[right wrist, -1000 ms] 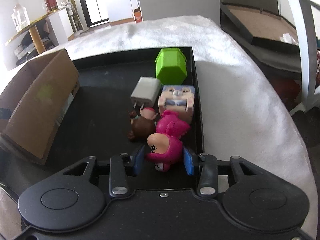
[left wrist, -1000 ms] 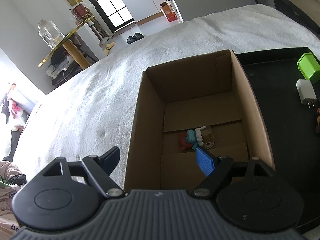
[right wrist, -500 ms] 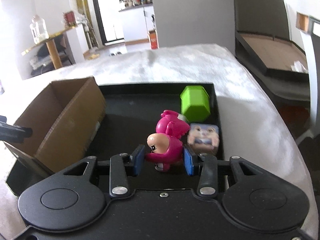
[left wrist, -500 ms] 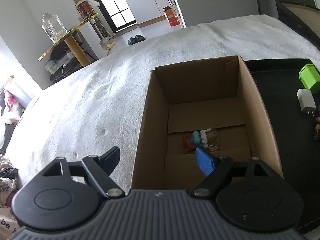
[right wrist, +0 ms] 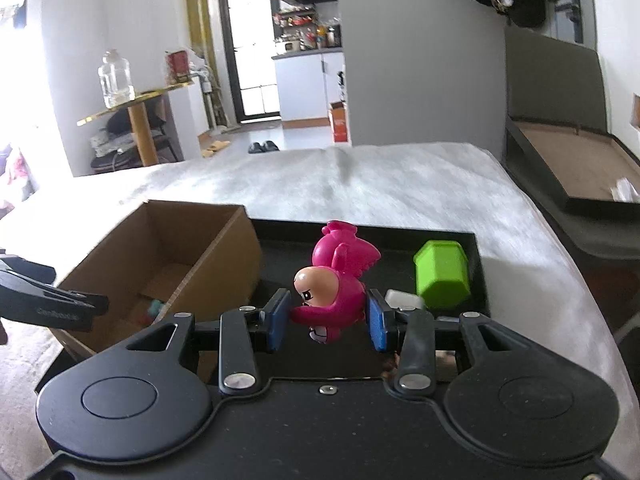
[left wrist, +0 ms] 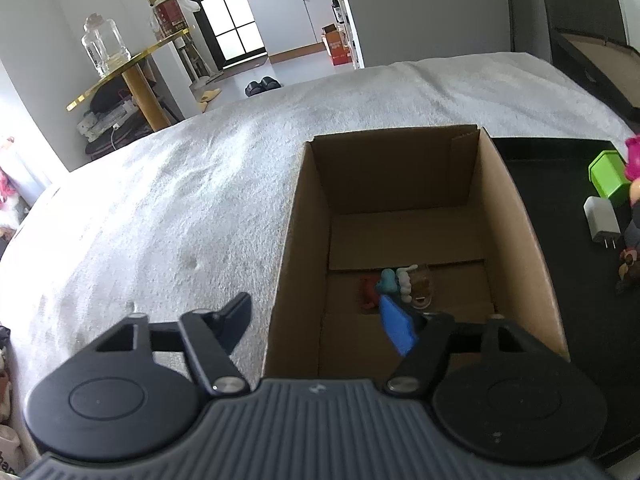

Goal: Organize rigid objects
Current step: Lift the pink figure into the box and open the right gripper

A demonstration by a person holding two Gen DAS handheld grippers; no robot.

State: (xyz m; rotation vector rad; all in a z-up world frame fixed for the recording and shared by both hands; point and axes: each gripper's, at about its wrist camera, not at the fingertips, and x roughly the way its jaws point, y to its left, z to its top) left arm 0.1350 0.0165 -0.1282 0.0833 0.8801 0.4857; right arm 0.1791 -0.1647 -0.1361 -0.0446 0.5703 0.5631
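My right gripper (right wrist: pixel 327 318) is shut on a pink toy figure (right wrist: pixel 334 280) and holds it in the air above the black tray (right wrist: pixel 360 230). An open cardboard box (left wrist: pixel 404 184) stands left of the tray; it also shows in the right wrist view (right wrist: pixel 132 248). Small toys (left wrist: pixel 396 286) lie on the box floor. My left gripper (left wrist: pixel 318 320) is open and empty, straddling the box's near left wall. A green block (right wrist: pixel 440 274), a white charger (left wrist: pixel 600 220) and a brown figure (left wrist: pixel 630 266) lie on the tray.
The box and tray sit on a white fuzzy cloth (left wrist: pixel 180 208). A gold-topped side table with a glass jar (left wrist: pixel 106 46) stands beyond the far left edge. A dark bench (right wrist: pixel 572 176) lies to the right.
My right gripper has lifted the pink figure off the tray and carried it up and left toward the box. My left gripper has drawn back a little, still open.
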